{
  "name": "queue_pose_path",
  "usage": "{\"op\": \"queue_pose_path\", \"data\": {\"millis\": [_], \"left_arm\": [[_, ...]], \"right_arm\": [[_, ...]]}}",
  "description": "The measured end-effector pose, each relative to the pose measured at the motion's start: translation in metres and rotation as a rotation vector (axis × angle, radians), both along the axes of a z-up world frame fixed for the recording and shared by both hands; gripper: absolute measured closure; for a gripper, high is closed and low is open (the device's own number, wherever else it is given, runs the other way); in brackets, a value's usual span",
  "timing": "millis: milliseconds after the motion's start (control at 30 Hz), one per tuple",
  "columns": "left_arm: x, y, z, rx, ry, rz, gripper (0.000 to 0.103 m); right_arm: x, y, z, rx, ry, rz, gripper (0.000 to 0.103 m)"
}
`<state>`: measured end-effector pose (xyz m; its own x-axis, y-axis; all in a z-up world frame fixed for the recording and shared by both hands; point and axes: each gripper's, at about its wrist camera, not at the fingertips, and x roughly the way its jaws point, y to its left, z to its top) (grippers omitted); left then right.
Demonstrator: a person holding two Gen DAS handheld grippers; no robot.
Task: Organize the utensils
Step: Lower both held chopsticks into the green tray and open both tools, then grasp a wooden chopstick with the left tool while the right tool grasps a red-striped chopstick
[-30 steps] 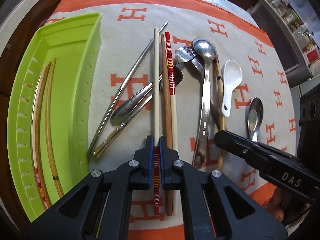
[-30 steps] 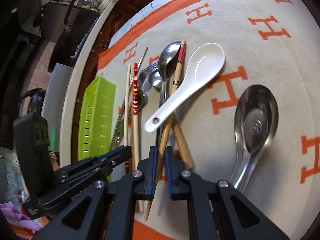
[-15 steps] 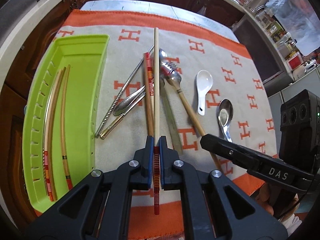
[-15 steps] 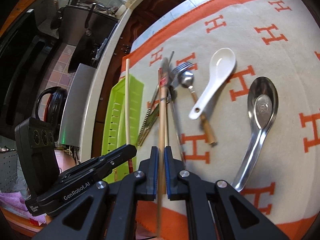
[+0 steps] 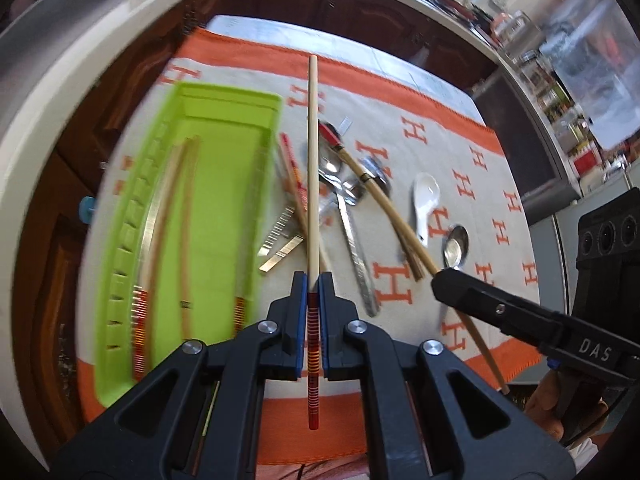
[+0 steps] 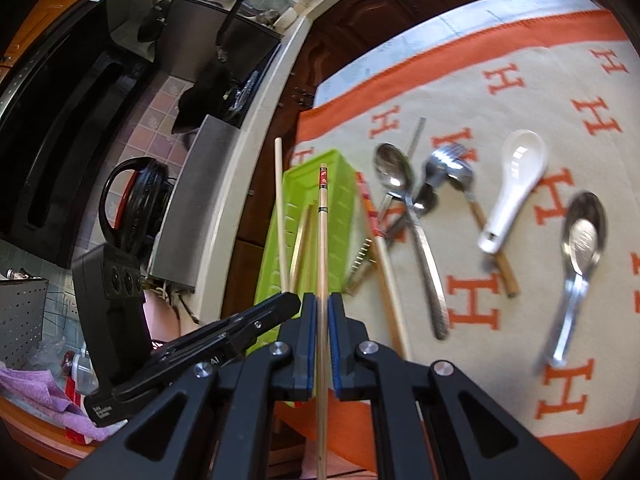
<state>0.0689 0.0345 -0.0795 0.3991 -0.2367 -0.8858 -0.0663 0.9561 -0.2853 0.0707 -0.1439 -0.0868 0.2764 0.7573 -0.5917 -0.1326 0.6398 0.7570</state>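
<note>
Step in hand: carrying chopsticks to the tray, one per gripper. Left gripper (image 5: 313,280) is clamped tight on a pale chopstick (image 5: 312,168) with a red-striped end, gripped near that striped end, rest of the stick pointing forward, lifted clear of the cloth (image 5: 460,152). Right gripper (image 6: 319,300) is closed on a bamboo chopstick (image 6: 323,248) with a red label tip, also airborne, tip hanging over the green tray (image 6: 344,208)

Green tray (image 5: 224,184) sits on the left part of the orange-and-beige cloth; it already has a few chopsticks (image 5: 168,216) lying lengthwise inside. Both views are motion-blurred so the exact count in there is hard to tell

Remaining pile sits just right of the tray: striped chopstick (image 6: 370,208), metal spoon (image 6: 394,172), fork (image 6: 444,160), some more metal handles tangled together. White ceramic spoon (image 6: 514,188) and steel soup spoon (image 6: 584,232) lie apart further right

Judgement: sorting partway done, chopsticks first, spoons and fork untouched

Next move likely calls for: swing both sticks left over the tray, line them up parallel with the sticks already inside, lower close to the floor of the tray, then release. Risk: long sticks pivoting in the pads or catching the tray wall on the way down
</note>
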Motion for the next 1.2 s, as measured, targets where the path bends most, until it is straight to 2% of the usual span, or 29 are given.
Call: {"op": "queue_pose_path", "data": {"millis": [233, 467, 733, 1200], "left_arm": [[0.009, 0.049, 0.007, 0.072, 0.000, 0.066, 0.100], [0.016, 0.070, -0.015, 0.177, 0.059, 0.091, 0.099], [0.017, 0.078, -0.030, 0.131, 0.098, 0.113, 0.099], [0.013, 0.054, -0.014, 0.101, 0.077, 0.074, 0.099]], "right_arm": [[0.025, 0.054, 0.006, -0.043, 0.015, -0.013, 0.097], [0.026, 0.101, -0.007, -0.102, 0.061, 0.114, 0.093], [0.024, 0.080, -0.006, -0.099, 0.039, 0.116, 0.093], [0.029, 0.035, -0.014, -0.131, 0.045, 0.051, 0.093]]}}
